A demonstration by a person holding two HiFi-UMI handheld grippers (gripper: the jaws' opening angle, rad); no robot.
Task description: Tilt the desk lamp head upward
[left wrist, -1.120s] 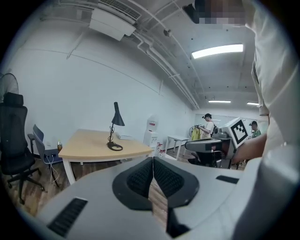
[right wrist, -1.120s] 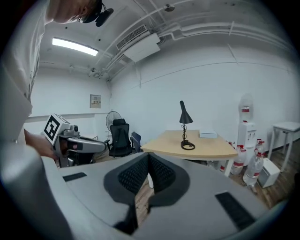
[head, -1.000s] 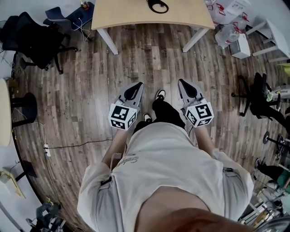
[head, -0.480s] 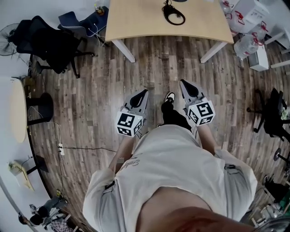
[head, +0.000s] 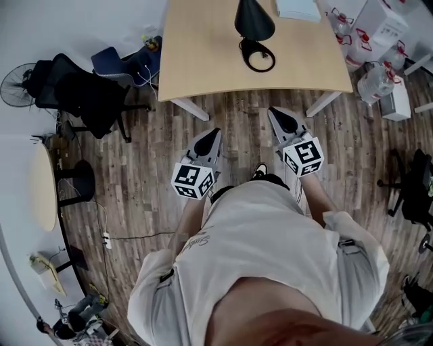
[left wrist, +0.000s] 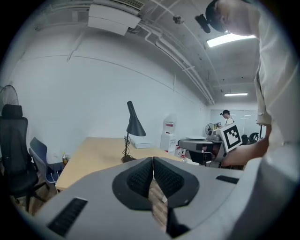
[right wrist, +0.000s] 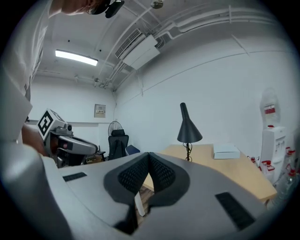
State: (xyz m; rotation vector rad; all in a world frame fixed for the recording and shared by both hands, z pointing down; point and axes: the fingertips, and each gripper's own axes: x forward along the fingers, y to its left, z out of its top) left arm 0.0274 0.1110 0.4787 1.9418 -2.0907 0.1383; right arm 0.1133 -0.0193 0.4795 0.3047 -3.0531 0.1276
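Observation:
A black desk lamp with a cone-shaped head stands on the light wooden desk, its ring base and cord beside it. The lamp shows upright in the left gripper view, head pointing down, and the same lamp appears in the right gripper view. My left gripper is shut and empty, over the floor short of the desk's near edge. My right gripper is shut and empty too, close to the desk edge below the lamp.
A white box lies on the desk beside the lamp. A black office chair and a fan stand at the left, water bottles and boxes at the right. A round table sits at far left.
The person has walked toward the desk: it has come nearer and the lamp head has entered the view. Both grippers stay shut and have risen toward the desk edge.

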